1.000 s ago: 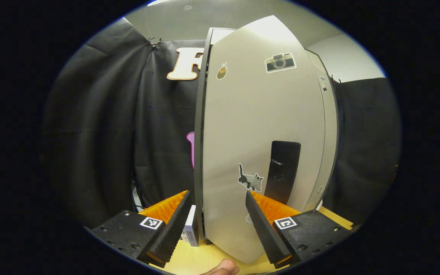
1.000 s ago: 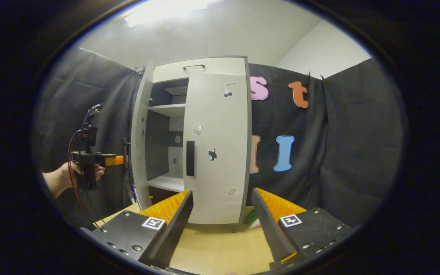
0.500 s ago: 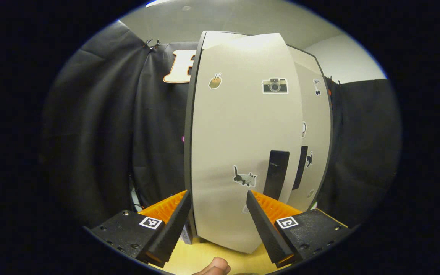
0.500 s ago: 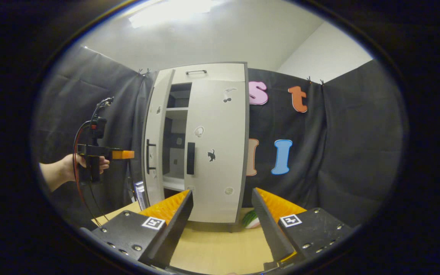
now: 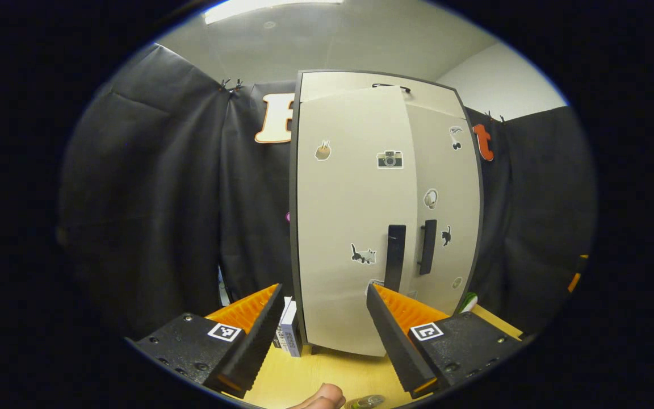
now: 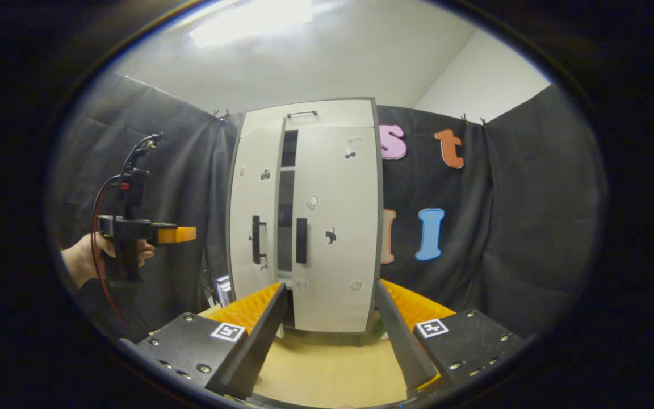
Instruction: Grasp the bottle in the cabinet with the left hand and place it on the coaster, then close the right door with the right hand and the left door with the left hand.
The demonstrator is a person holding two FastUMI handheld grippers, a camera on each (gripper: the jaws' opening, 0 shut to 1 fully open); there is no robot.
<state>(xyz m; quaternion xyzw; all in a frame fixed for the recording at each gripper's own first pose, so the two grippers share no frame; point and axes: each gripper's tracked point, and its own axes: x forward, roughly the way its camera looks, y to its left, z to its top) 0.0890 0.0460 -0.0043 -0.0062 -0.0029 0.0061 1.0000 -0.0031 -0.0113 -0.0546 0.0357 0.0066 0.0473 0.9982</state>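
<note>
The step in hand is judged to be the closing of the left door [image 6: 254,227] of the cabinet [image 6: 327,116]. That door is seen almost swung home: in the right gripper view a narrow dark slot is left between it and the right door [image 6: 338,227], which lies flush with the cabinet front. To finish well, the left door is best pushed flat on its face near the handle side, squarely toward the cabinet, until the slot is gone; a push near the hinge side would be wasted, and a hard shove could rock the cabinet on the table [image 6: 327,372].

The left gripper [image 5: 322,301] is held in front of the cabinet with its jaws spread and nothing between them; no touch with the door can be confirmed. In the right gripper view the same tool is seen to the left of the cabinet, gripped by a hand [image 6: 80,261]. The right gripper [image 6: 330,298] is held back from the cabinet, jaws likewise released and empty.

The bottle cannot be made out with certainty; a small round object at the lower edge of the left gripper view, on the table before the cabinet, may belong to it, but this cannot be told.

Counted: one cabinet, two doors, two dark vertical handles [image 5: 395,258], one top handle [image 6: 302,114], two grippers.
</note>
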